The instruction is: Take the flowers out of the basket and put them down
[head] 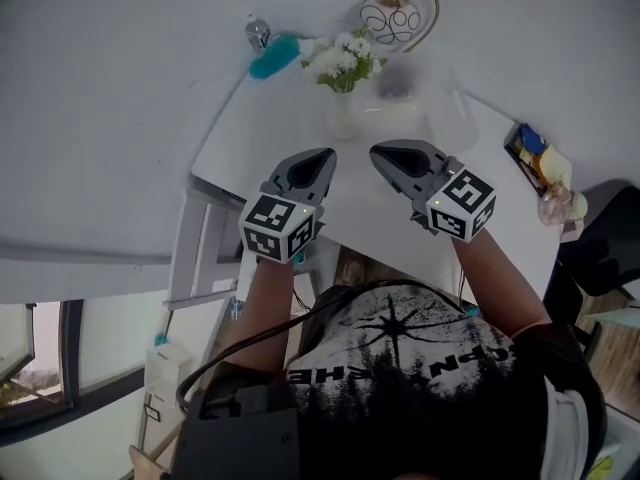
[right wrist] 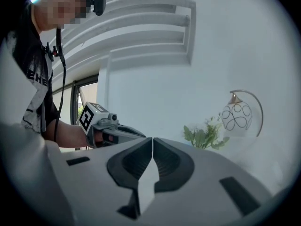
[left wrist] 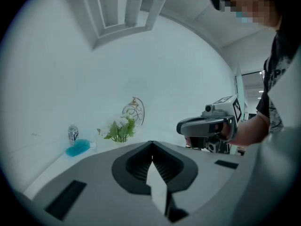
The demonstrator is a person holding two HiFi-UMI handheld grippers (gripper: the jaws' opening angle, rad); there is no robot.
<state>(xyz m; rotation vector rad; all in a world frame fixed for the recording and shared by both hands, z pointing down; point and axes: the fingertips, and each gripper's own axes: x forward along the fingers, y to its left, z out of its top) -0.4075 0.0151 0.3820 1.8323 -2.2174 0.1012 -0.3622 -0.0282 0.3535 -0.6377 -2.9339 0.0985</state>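
On the white table (head: 487, 148), the flowers (head: 343, 63) stand upright, blooms pointing up.

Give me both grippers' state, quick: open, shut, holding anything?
Left gripper: shut, nothing between the jaws.
Right gripper: shut, nothing between the jaws.

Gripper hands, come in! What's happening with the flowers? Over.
Both shut, empty: left gripper, right gripper, above table. Far back, flowers untouched. Nothing between.
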